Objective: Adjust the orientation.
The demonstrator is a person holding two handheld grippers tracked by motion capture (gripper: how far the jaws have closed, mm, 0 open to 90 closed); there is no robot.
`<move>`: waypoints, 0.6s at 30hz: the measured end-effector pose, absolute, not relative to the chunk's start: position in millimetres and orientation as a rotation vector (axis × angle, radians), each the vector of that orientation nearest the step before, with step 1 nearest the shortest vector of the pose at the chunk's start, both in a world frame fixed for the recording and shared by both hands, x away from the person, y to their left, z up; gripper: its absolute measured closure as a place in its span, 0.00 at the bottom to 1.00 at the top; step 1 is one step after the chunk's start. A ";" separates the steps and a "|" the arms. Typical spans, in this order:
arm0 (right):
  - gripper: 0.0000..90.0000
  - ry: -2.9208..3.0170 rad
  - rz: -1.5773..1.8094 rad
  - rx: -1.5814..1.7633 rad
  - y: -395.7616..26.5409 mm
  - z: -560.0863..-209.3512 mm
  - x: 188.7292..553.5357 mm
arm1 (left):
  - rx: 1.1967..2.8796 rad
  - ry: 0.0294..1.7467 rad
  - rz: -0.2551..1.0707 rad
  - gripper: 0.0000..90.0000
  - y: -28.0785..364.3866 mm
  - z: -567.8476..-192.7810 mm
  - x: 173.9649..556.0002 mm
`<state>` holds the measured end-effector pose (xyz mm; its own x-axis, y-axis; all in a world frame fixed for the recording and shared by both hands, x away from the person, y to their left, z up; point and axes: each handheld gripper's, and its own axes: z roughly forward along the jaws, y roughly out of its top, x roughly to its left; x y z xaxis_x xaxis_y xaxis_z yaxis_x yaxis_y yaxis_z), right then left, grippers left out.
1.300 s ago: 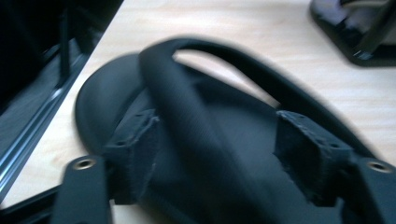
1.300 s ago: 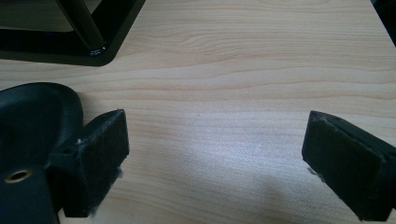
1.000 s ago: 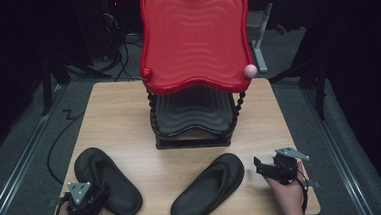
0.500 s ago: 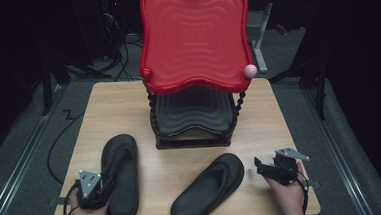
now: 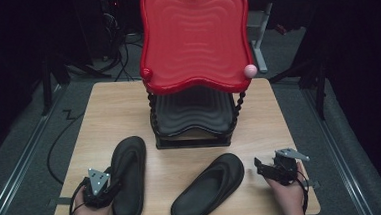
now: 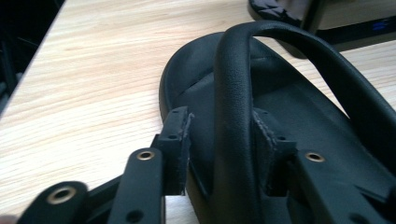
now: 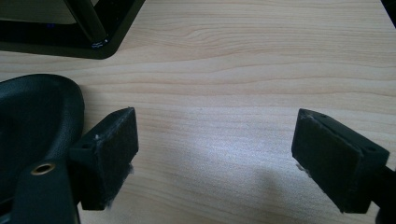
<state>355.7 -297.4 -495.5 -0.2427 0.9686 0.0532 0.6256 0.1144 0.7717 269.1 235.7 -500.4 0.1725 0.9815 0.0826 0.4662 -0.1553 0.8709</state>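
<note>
step: squaring up left sandal (image 5: 128, 184) near counter (image 5: 275, 127) left front corner | left tool (image 6: 219, 154) loosely astride its strap (image 6: 233, 116), just reopening | right tool (image 7: 215, 154) wide, empty, beside right sandal (image 5: 208, 189) | next: grip strap firmly

The right gripper (image 7: 215, 158) rises from the bottom of the frame with its two black jaws wide apart, only the light wooden surface (image 7: 243, 70) between them. A black rubber sandal (image 7: 32, 121) lies at left, beside the left jaw. A black stand base (image 7: 70, 42) crosses the upper left.
</note>
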 end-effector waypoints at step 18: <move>0.17 1.931 0.978 1.542 -296.6 -494.5 354.9 | 1.748 1.444 0.857 0.81 253.9 -495.7 258.7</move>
